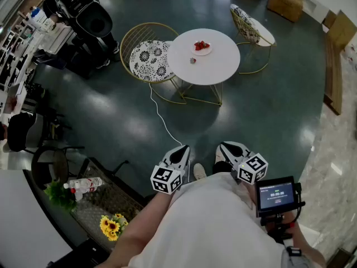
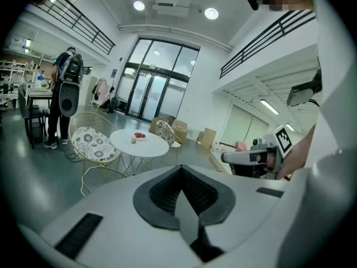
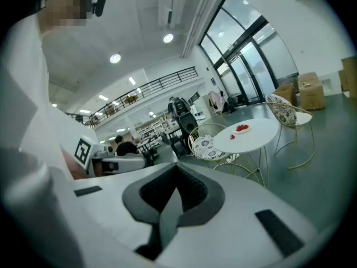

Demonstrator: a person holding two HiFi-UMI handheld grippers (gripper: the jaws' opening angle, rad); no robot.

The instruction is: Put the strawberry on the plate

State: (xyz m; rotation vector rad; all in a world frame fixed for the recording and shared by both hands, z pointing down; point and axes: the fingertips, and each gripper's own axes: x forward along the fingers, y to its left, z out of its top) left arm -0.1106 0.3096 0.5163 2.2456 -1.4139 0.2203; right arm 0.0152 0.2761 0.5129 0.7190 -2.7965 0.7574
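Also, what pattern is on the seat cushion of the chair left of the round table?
A black-and-white floral print on the seat cushion, clearest in the head view.

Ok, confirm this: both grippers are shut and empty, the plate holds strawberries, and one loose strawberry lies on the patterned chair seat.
One thing is wrong: the loose strawberry lies on the round white table beside the plate, not on the chair seat; the head view shows it. The plate does hold strawberries, and the left gripper and right gripper are shut and empty.
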